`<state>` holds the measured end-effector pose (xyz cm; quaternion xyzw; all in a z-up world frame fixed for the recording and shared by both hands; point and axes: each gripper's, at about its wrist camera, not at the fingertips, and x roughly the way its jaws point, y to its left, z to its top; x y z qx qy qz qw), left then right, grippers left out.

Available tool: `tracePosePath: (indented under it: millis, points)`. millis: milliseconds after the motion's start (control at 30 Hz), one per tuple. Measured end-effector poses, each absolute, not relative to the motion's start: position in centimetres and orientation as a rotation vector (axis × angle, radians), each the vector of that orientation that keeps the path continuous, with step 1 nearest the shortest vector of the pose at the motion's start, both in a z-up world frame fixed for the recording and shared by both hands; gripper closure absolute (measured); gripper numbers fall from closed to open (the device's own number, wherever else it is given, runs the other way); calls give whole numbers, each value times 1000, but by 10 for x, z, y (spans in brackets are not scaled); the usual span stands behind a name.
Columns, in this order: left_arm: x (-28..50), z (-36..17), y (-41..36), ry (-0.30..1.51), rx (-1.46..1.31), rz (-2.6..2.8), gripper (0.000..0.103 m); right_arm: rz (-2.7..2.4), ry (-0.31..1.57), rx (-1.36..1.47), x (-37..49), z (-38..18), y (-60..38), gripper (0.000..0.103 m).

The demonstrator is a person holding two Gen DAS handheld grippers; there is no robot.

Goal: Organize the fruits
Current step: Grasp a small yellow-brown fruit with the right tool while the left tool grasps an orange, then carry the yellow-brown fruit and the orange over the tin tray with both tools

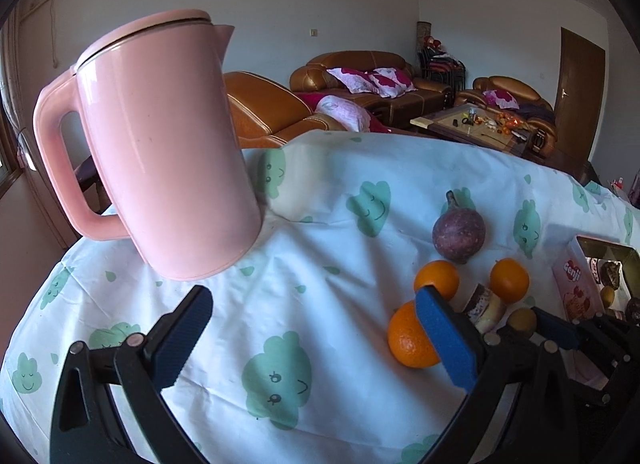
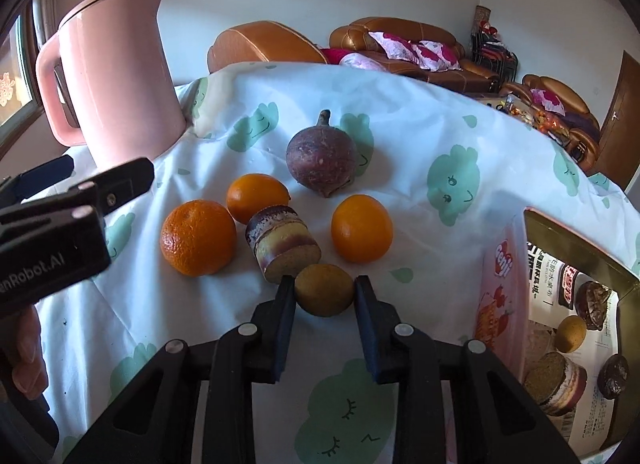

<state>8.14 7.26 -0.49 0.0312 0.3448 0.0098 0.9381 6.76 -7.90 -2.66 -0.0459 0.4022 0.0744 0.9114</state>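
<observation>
My right gripper (image 2: 324,283) is shut on a small brown-yellow round fruit (image 2: 325,298) that lies on the white cloth with green prints (image 2: 400,104). Just beyond it lie a cut sugarcane piece (image 2: 282,244), three oranges (image 2: 198,238) (image 2: 258,197) (image 2: 362,228) and a purple stemmed fruit (image 2: 322,162). My left gripper (image 1: 314,300) hangs open over bare cloth, left of the fruit group. Its right pad (image 1: 444,332) overlaps the nearest orange (image 1: 408,340) in the view. Whether they touch I cannot tell.
A pink kettle (image 1: 160,152) stands at the back left of the table. An open pink box (image 2: 502,264) at the right holds several fruits and sugarcane pieces. A hand (image 2: 28,352) shows at the left edge. Sofas and a coffee table stand behind.
</observation>
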Motion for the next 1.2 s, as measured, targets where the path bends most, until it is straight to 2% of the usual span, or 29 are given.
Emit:
tracePosePath:
  millis: [233,500,600,733,967,1200]
  points:
    - [78,-13,51,723,138,-73,0,127,647,-11,32,-3,-98,71]
    - [91,-32,36,805,140,-145,5,122,625,8,12,1,-105,71]
    - [93,-34,29,814,141,-180,17,119,623,10,10,0,-105,71]
    - [96,-40,24,851,145,-236,54,114,619,3,8,-1,-105,71]
    - [89,-35,27,819,139,-204,55,106,611,18,4,-1,-107,71]
    - [62,-4,33,578,125,-94,55,87,498,3,-12,13,-111,71]
